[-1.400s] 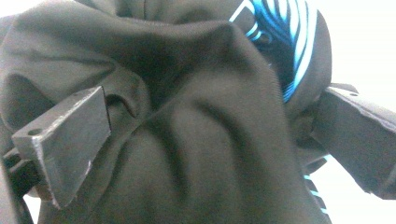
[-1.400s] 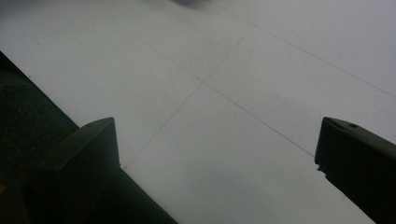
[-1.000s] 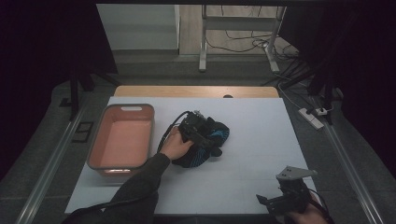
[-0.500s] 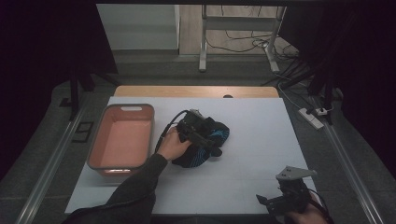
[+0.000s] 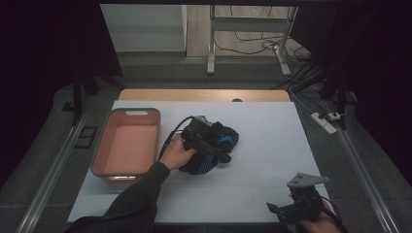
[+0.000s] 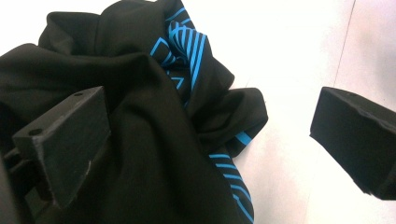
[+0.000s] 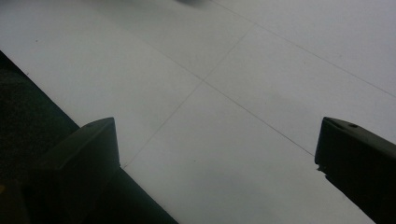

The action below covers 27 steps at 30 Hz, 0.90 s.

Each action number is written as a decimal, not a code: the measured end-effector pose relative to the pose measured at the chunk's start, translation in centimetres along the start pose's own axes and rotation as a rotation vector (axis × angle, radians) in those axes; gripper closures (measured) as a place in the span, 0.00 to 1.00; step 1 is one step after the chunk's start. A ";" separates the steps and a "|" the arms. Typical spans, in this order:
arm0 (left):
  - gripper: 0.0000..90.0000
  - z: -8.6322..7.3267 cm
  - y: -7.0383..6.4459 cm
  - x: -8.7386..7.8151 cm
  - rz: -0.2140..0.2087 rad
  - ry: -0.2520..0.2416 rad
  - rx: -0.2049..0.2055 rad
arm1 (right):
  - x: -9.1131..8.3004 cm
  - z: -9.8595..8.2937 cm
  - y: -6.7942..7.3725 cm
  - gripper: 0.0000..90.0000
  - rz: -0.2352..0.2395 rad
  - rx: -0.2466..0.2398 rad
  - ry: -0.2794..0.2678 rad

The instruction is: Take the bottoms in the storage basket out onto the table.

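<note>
Left to right: salmon tub (image 5: pixel 127 144) on the white worktop (image 5: pixel 272 141); beside it a crumpled black garment with blue stripes (image 5: pixel 214 148). The left gripper (image 6: pixel 210 135), fingers spread wide, has shifted only slightly over the cloth in the past second, one finger on the fabric, no grasp closed. The right gripper (image 7: pixel 215 163) remains parked at the near edge, fingers apart and empty.

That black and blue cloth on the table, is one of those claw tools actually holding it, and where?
Not yet. The left gripper is open over the black cloth, one jaw on the folds, the other over bare table. The right gripper is open, nothing between its jaws.
</note>
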<state>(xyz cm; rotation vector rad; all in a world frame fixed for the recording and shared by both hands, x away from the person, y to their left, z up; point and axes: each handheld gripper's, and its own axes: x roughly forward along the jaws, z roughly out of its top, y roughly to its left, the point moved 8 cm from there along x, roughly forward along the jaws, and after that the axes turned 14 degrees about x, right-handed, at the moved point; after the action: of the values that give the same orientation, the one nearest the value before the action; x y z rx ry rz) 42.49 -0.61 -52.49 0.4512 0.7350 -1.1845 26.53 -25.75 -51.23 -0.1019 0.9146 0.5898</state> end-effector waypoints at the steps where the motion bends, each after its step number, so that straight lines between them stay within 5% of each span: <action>1: 0.00 0.0 0.0 -0.1 -0.001 -0.002 0.000 | 0.0 0.0 0.0 0.00 -0.001 -0.001 0.000; 13: 0.00 -0.3 -0.7 -0.8 0.022 -0.005 0.007 | 0.0 0.0 0.0 0.00 -0.002 -0.001 0.000; 27: 0.00 -0.5 -1.4 -1.4 -0.009 -0.040 0.026 | -0.1 0.0 0.0 0.00 0.006 0.005 -0.006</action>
<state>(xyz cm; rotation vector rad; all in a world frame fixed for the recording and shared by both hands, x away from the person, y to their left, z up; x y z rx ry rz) 40.76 0.25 -51.76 0.4450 0.6889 -1.2092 26.46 -25.76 -51.11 -0.0931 0.9111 0.5929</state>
